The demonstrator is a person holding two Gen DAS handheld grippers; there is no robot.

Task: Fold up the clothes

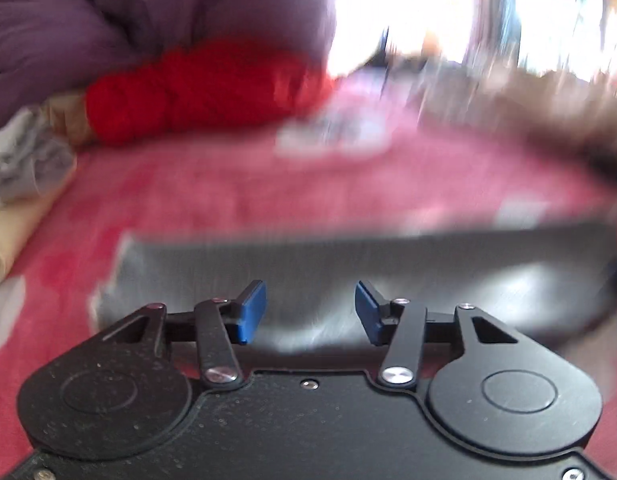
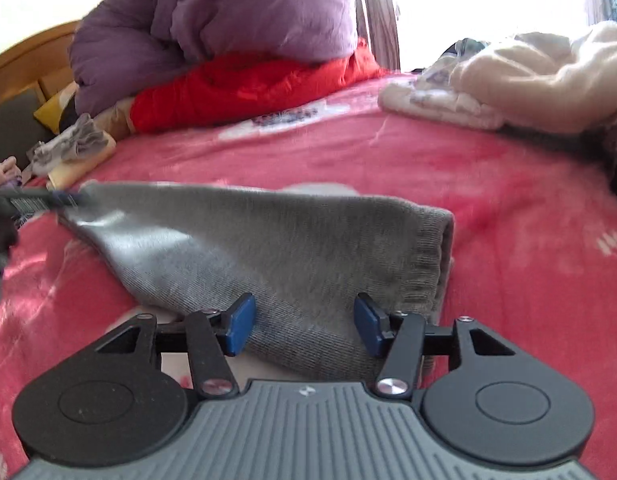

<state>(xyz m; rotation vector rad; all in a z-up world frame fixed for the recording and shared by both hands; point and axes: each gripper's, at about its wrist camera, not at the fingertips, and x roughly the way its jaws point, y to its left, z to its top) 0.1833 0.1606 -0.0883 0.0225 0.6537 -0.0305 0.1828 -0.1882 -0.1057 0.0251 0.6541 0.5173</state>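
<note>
A grey knit garment (image 2: 276,248) lies flat on the pink bed blanket (image 2: 508,208), its ribbed hem at the right. My right gripper (image 2: 302,326) is open, its blue pads just above the garment's near edge. In the blurred left wrist view the same grey garment (image 1: 348,272) lies in front of my left gripper (image 1: 310,312), which is open and empty over its near edge. The left gripper also shows in the right wrist view (image 2: 48,200), at the garment's far left corner.
A purple duvet (image 2: 228,20) and a red jacket (image 2: 248,88) are piled at the back. Folded grey and cream clothes (image 2: 72,152) sit at the left. A cream blanket and white clothes (image 2: 528,76) lie at the back right.
</note>
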